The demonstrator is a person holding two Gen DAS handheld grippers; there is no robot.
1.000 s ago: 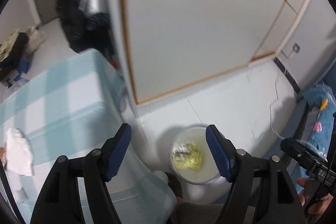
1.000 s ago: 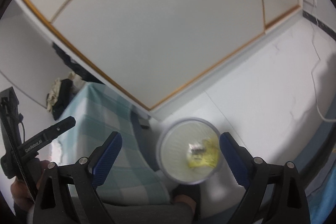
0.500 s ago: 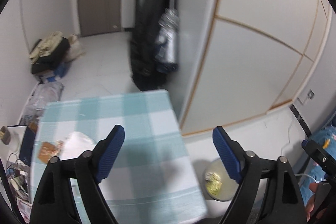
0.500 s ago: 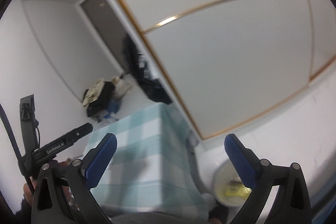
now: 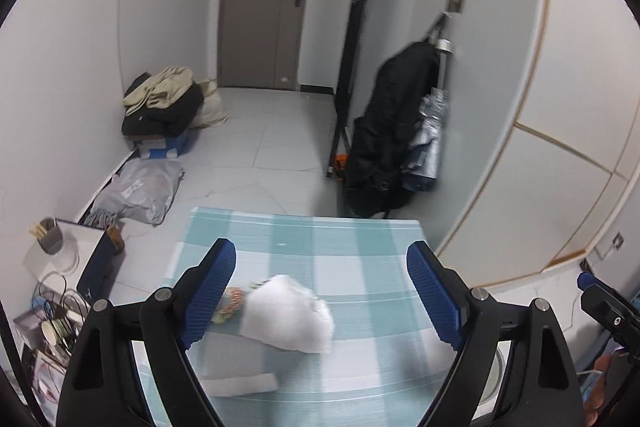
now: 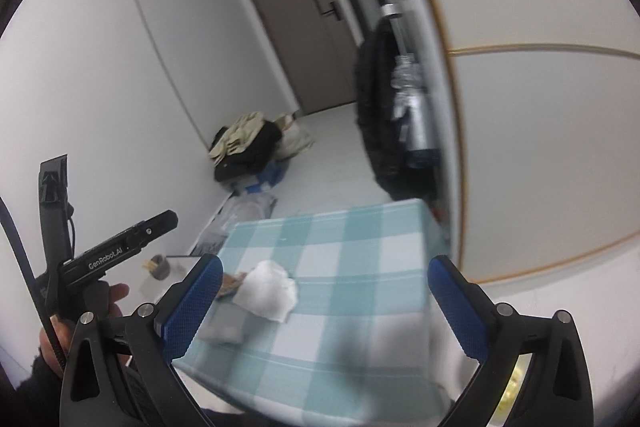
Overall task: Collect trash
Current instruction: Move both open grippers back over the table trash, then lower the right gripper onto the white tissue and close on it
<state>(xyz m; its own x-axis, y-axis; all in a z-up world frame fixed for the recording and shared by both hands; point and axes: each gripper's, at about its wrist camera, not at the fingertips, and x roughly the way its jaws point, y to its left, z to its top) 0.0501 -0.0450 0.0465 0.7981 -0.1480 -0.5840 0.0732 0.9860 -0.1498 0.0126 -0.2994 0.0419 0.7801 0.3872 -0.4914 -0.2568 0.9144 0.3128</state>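
Both grippers hover above a small table [image 5: 360, 239] covered in a teal-and-white checked cloth. The left gripper [image 5: 320, 291] has its blue-padded jaws spread wide, holding nothing. The right gripper [image 6: 324, 299] is likewise spread wide and empty. A crumpled white tissue [image 5: 290, 313] lies on the cloth, touching a colourful wrapper [image 5: 228, 301] to its left. A flat white paper [image 5: 240, 383] lies nearer the table's front edge. A bin's rim [image 6: 510, 393] shows beside the table.
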